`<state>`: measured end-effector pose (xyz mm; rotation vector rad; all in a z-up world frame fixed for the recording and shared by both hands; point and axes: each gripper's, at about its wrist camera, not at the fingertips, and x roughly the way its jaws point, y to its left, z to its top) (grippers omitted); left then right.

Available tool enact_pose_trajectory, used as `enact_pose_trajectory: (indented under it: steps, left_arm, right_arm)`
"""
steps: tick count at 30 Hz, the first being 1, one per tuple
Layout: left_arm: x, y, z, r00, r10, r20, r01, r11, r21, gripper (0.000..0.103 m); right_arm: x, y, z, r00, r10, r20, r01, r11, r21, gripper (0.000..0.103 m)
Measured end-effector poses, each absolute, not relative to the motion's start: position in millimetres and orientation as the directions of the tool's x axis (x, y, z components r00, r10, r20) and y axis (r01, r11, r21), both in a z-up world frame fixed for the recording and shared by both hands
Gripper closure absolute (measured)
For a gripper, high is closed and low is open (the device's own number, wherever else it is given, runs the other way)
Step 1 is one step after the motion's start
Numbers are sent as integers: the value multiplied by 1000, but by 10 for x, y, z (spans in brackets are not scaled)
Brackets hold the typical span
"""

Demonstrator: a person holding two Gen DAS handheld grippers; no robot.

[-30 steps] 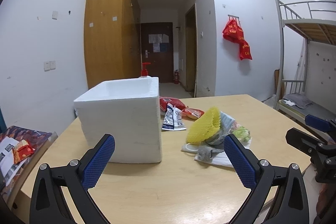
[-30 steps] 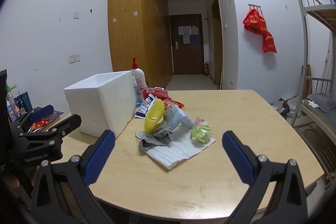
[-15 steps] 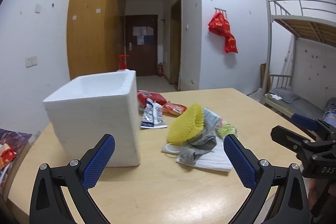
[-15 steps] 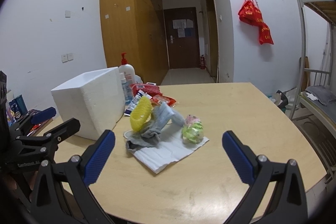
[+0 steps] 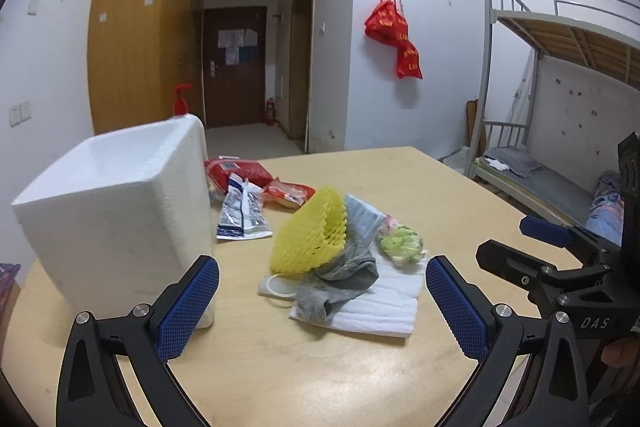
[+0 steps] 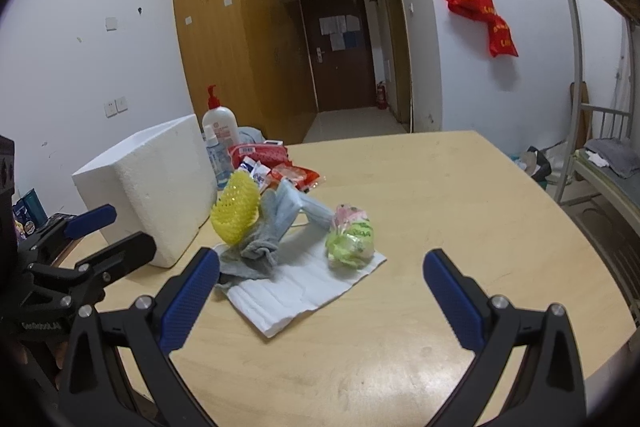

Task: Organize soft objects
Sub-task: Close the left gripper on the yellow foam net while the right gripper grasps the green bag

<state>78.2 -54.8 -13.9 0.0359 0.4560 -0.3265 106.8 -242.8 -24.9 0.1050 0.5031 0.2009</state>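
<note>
Pile sits dead ahead of both your open grippers, box to its left.

From the left: the foam box (image 5: pixel 116 211) stands open-topped just left of the pile; your left gripper (image 5: pixel 320 303), jaws wide apart and empty, faces the yellow net (image 5: pixel 308 239) and grey sock (image 5: pixel 340 279) on the white sheet (image 5: pixel 380 303). Your right gripper (image 6: pixel 320 299), also spread and empty, looks nearer the green bag (image 6: pixel 352 239) at the pile's right end.

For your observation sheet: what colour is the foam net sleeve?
Yellow foam net sleeve, clearest in the left wrist view.
</note>
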Motion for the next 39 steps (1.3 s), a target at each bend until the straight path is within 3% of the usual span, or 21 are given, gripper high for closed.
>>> enact_pose_trajectory:
  steps: [17, 28, 32, 37, 39]
  left_arm:
    - [1461, -633, -338, 766, -317, -559, 328, 941, -84, 1]
    - [1813, -691, -534, 708, -304, -637, 312, 944, -104, 24]
    - [1889, -700, -580, 695, -291, -658, 298, 949, -105, 35]
    - [1943, -709, -611, 701, -257, -665, 272, 959, -83, 53]
    - [1954, -720, -624, 701, -250, -668, 274, 959, -72, 54]
  right_arm:
    - [1601, -2638, -495, 784, 216, -582, -133, 974, 183, 0]
    - [1896, -2622, -610, 730, 230, -643, -153, 973, 175, 19]
    - [1984, -2627, -655, 708, 256, -658, -167, 966, 196, 32]
    - [2061, -2600, -685, 693, 264, -670, -177, 964, 197, 36]
    - [2090, -2586, -683, 687, 268, -675, -183, 963, 196, 36]
